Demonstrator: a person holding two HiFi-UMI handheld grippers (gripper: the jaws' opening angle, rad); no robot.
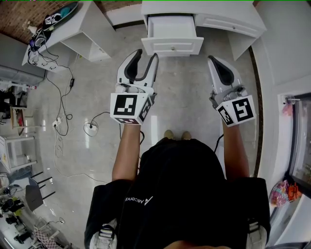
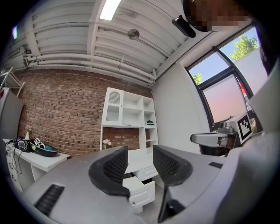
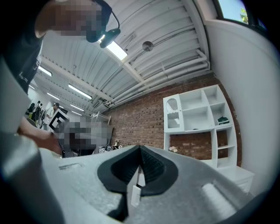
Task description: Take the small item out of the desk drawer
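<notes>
The white desk [image 1: 228, 14] stands at the top of the head view with its drawer [image 1: 172, 46] pulled out. The drawer's inside looks bare white; I see no small item in it. My left gripper [image 1: 147, 53] hovers just in front of the drawer with its jaws open and nothing between them. The left gripper view looks between the open jaws [image 2: 140, 153] down onto the drawer [image 2: 141, 192]. My right gripper [image 1: 212, 58] hangs to the drawer's right, shut. In the right gripper view its tips [image 3: 140, 148] meet; a thin white sliver shows in the gap behind them, unclear what.
A second white table [image 1: 73, 26] with dark gear stands at the far left. Cables and power strips [image 1: 58, 121] trail over the grey floor on the left. A white shelf unit [image 2: 129, 113] stands against the brick wall. White furniture lines the right side [image 1: 286, 58].
</notes>
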